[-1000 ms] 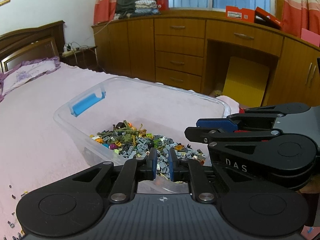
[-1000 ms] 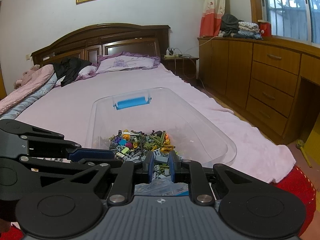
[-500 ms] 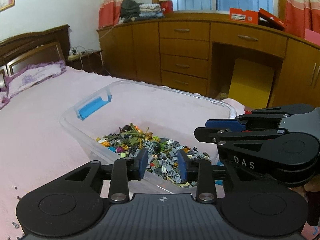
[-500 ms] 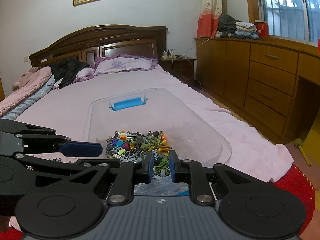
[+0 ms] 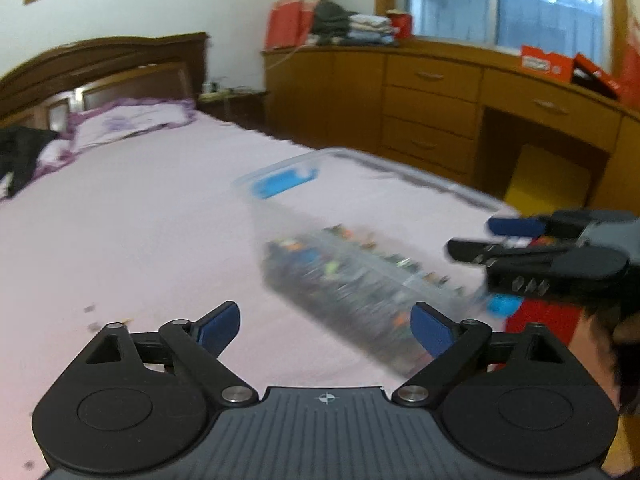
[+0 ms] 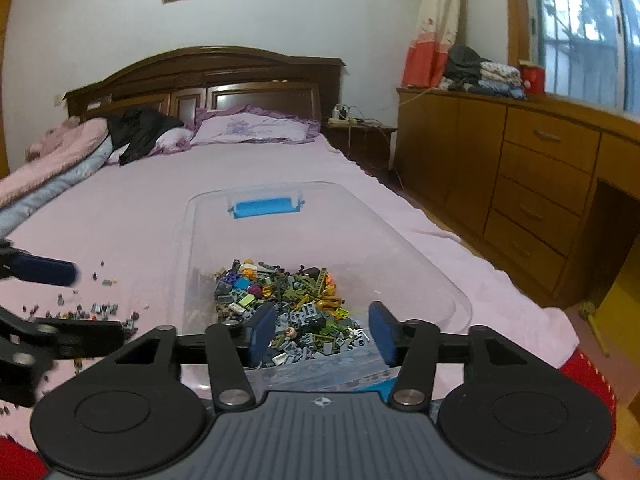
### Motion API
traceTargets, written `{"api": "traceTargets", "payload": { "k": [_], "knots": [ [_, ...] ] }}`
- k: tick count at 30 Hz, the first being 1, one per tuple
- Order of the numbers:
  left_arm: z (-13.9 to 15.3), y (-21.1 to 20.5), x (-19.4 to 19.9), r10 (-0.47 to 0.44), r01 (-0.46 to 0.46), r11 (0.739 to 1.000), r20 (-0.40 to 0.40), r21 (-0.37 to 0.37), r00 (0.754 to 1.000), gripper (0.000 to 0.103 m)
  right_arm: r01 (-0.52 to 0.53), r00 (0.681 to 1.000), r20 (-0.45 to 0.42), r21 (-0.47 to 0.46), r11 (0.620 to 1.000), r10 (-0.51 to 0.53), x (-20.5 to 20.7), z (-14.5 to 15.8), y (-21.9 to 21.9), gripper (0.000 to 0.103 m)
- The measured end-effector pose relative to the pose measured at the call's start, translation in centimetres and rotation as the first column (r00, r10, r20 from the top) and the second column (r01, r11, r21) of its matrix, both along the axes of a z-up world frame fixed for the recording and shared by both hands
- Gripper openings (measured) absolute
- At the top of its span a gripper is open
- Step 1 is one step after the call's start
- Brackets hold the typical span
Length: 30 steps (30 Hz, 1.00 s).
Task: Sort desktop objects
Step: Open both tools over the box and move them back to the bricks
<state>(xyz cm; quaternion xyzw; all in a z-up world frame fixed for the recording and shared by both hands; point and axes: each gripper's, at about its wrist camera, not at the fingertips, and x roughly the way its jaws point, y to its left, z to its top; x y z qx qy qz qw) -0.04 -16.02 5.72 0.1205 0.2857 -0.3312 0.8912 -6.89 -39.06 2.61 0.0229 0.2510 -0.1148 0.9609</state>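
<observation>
A clear plastic bin (image 6: 394, 236) with a blue handle (image 6: 266, 206) lies on the pink bed. A heap of small toy bricks (image 6: 288, 300) fills its near end. My right gripper (image 6: 322, 332) stands open above the bin's near rim, with nothing between its blue pads. My left gripper (image 5: 326, 328) is open wide over bare bedsheet, left of the blurred bin (image 5: 400, 164). Each gripper shows in the other's view: the right gripper (image 5: 470, 236) and the left gripper (image 6: 96, 300). Loose bricks (image 6: 100, 308) are scattered on the sheet left of the bin.
A wooden run of drawers (image 6: 540, 168) lines the right wall, with folded clothes (image 6: 484, 74) on top. A pillow (image 6: 256, 128) and bedding lie at the headboard. A red mat (image 6: 588, 376) lies by the bed's corner, and a yellow board (image 5: 548, 176) stands under the desk.
Both grippers were nearly shut at the bin's near rim and have opened wide. The left gripper has swung left, so the bin now sits to its right.
</observation>
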Motion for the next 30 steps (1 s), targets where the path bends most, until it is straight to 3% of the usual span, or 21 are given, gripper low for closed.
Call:
{"api": "traceTargets", "payload": {
  "k": [3,7,14,16,21,25,30],
  "knots": [
    [-0.5,3.3,-0.7,0.082,-0.082,0.995,0.011,0.052,0.997,0.102,-0.024,1.000,-0.007,-0.020,1.000,0.024,0.1,0.0,0.8,0.070],
    [-1.7,8.0,-1.2,0.221,-0.218,0.971,-0.022,0.100,0.975,0.102,-0.048,0.999,-0.013,-0.036,0.998,0.048,0.6,0.1,1.9,0.075],
    [-2.9,15.6,-0.9,0.459,-0.449,0.884,-0.060,0.131,0.886,0.102,-0.054,0.996,0.069,-0.019,0.998,0.055,0.1,2.0,3.7,0.077],
    [-3.1,17.0,-1.1,0.488,-0.478,0.869,-0.065,0.124,0.870,0.102,-0.075,0.991,0.111,-0.019,0.997,0.077,-0.4,3.0,4.6,0.078],
    [-3.5,18.2,-1.5,0.497,-0.488,0.866,-0.088,0.106,0.863,0.102,-0.182,0.970,0.161,-0.013,0.983,0.182,-1.7,4.5,8.2,0.081],
    [-3.9,19.2,-1.9,0.504,-0.496,0.863,-0.107,0.091,0.857,0.102,-0.308,0.949,0.075,0.009,0.951,0.307,-1.7,3.8,12.2,0.082],
    [-4.3,20.4,-2.2,0.503,-0.498,0.864,-0.126,0.074,0.855,0.102,-0.439,0.888,-0.137,0.025,0.898,0.438,-0.4,2.5,17.0,0.082]
  ]
}}
